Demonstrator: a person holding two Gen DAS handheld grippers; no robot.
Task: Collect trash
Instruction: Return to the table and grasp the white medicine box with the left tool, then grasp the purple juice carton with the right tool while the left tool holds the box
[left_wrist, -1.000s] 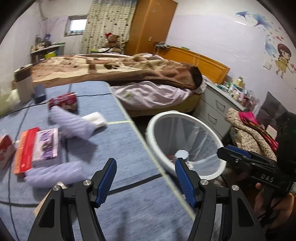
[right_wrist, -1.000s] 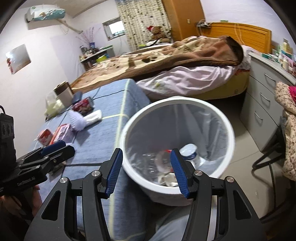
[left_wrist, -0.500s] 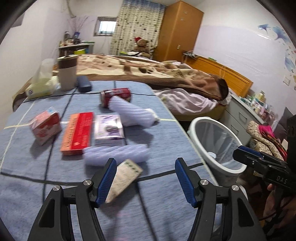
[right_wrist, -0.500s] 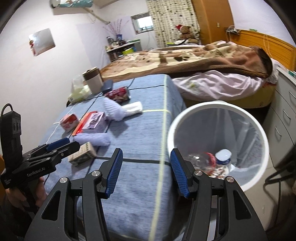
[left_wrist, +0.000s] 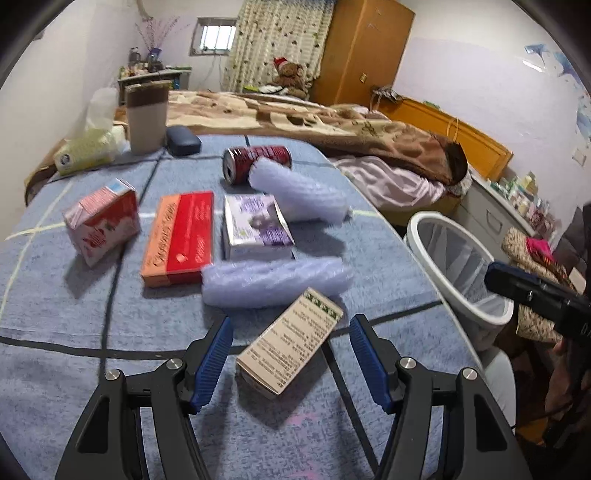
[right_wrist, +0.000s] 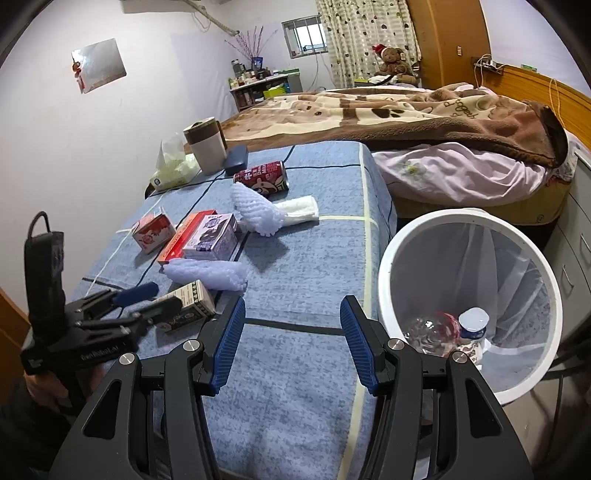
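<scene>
We see a blue table (left_wrist: 74, 314) strewn with boxes (left_wrist: 179, 236) beside a bed (right_wrist: 406, 107); both grippers, left (left_wrist: 291, 354) and right (right_wrist: 291, 343), gape empty near the bin (right_wrist: 469, 295).

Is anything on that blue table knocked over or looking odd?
Yes. A red drink can lies on its side near the far end of the table, open end showing, with a bubbly foam roll resting against it. The small printed box nearest the left gripper sits skewed. No spill is visible.
</scene>
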